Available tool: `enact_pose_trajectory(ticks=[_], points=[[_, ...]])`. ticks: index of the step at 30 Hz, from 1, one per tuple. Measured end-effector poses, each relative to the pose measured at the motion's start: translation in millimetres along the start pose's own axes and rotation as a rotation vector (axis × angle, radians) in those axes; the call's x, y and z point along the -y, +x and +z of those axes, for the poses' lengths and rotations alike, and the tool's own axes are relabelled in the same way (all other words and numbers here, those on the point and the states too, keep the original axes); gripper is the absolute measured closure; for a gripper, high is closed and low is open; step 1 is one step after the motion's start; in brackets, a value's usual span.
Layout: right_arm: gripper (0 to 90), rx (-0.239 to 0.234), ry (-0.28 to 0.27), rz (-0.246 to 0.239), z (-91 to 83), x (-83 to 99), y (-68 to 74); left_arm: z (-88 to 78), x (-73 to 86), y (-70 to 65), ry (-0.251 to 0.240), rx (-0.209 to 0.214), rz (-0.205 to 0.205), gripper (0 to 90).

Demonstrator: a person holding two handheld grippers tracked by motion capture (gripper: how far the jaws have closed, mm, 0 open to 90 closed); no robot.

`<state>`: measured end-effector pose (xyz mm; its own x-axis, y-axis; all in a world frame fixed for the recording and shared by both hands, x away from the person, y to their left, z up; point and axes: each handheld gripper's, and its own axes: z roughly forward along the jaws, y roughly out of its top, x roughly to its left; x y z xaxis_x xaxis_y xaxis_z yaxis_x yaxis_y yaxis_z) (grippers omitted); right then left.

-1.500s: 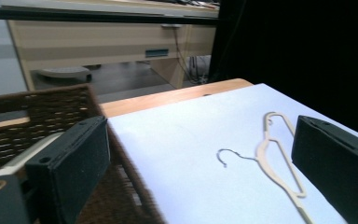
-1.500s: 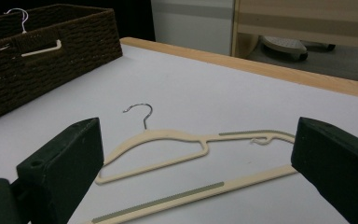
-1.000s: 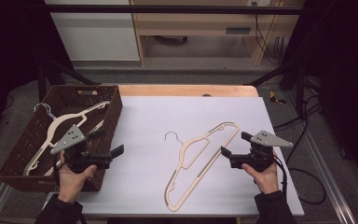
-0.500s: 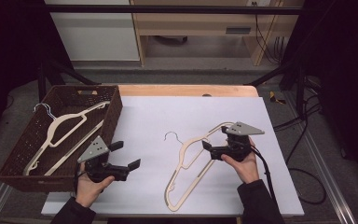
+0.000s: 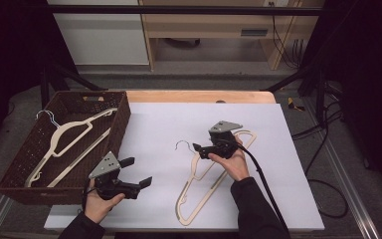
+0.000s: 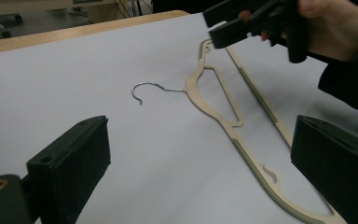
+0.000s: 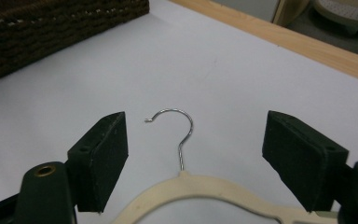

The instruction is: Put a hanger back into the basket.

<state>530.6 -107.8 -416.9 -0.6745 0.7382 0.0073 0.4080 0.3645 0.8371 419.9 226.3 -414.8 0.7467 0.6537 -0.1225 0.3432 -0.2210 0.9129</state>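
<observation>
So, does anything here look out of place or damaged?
Nothing looks damaged. One hanger lies flat on the white table, its metal hook intact. The other hanger lies aslant in the basket, its hook poking over the left rim, which looks a little untidy.

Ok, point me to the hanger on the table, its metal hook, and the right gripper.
hanger [image 5: 199, 195]: high view, on its lower cream arm.
metal hook [image 7: 185, 129]: right gripper view, on the wire curve between the jaws.
right gripper [image 5: 197, 150]: high view, midway between its fingertips, above the hanger's neck.
</observation>
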Motion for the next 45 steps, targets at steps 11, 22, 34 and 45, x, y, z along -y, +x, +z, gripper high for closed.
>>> enact_pose_trajectory(ticks=[11, 22, 34, 45], points=[[48.5, -0.023, 0.121, -0.018, 53.5, 8.4, -3.1, 0.3, 0.8, -1.4, 0.003, 0.008, 0.006, 4.6], [71.9, -0.077, 0.219, -0.041, 76.4, 20.2, -3.9, 0.6, 0.4, -2.3, 0.0, 0.014, 0.008, 4.6], [88.1, -0.109, 0.236, -0.047, 76.4, 19.6, -4.4, 0.9, 0.2, -3.9, 0.002, 0.018, 0.011, 4.6], [89.2, -0.111, 0.242, -0.061, 76.4, 18.7, -4.2, 7.8, 0.4, -7.0, 0.021, 0.029, 0.015, 4.7]])
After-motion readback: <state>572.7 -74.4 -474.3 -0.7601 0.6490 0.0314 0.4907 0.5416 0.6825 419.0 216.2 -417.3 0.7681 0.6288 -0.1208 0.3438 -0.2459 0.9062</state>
